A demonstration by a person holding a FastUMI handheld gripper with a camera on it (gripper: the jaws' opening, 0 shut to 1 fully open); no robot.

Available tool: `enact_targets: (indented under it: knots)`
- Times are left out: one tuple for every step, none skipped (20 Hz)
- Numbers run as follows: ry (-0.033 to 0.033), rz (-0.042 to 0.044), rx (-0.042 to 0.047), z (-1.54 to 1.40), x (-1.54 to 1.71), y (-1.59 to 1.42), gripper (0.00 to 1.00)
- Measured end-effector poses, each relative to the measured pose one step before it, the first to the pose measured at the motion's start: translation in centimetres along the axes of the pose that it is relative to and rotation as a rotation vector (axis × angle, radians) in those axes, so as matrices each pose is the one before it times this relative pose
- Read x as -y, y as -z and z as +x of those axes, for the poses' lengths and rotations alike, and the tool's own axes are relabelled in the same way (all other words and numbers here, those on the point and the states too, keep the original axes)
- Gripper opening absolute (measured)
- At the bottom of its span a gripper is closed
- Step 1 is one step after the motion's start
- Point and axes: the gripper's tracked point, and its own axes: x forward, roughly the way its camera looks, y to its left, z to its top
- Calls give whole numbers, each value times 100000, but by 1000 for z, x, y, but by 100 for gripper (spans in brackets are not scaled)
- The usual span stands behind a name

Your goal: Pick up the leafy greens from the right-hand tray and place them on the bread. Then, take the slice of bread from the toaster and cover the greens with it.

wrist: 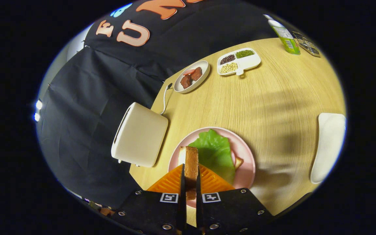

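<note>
My gripper [190, 171] is shut on a slice of bread [191, 163], held on edge between the fingers with its brown crust facing me. Just beyond and below it lies a green lettuce leaf [215, 151] spread over a pink plate [245, 156]. A corner of the lower bread [238, 162] peeks out from under the leaf on its right side. The cream toaster [139, 134] stands left of the plate, at the table's edge, with its slot side turned away to the left.
A white tray [328, 145] lies to the right of the plate. Far across the wooden table [273, 98] sit an oval dish with meat pieces [192, 76], a divided dish of beans [239, 61] and a green bottle [286, 36]. The toaster's cord [165, 98] runs to the wall.
</note>
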Motion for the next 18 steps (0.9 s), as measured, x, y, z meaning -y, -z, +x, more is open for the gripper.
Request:
enact_targets:
  knots:
    - [1019, -1317, -35, 98, 171, 136, 12]
    - [806, -1106, -388, 142, 137, 186, 12]
    - [840, -826, -28, 98, 192, 69, 12]
    - [959, -897, 171, -27, 392, 75, 13]
    - [1337, -529, 389, 28, 339, -30, 15]
    - [1723, -1111, 510, -50, 501, -61, 21]
    - [1617, -1261, 493, -2, 344, 51, 24]
    - [1993, -1267, 609, -21, 459, -17, 30]
    - [2742, -1250, 1345, -18, 511, -291, 34]
    - [2701, -1398, 2193, -172, 619, -409, 42]
    - [1538, -1199, 2073, -262, 362, -442, 45]
    - [484, -673, 2096, -143, 12, -364, 48]
    - [-136, -430, 2263, -355, -162, -502, 51]
    - [166, -1188, 2713, -401, -96, -591, 55]
    - [814, -1854, 3247, -509, 70, -768, 56]
    - [1170, -2411, 3986, -411, 27, -934, 61]
    - [1207, -2329, 4162, -370, -18, -1153, 63]
    - [1096, -2299, 4414, -443, -68, -1061, 68]
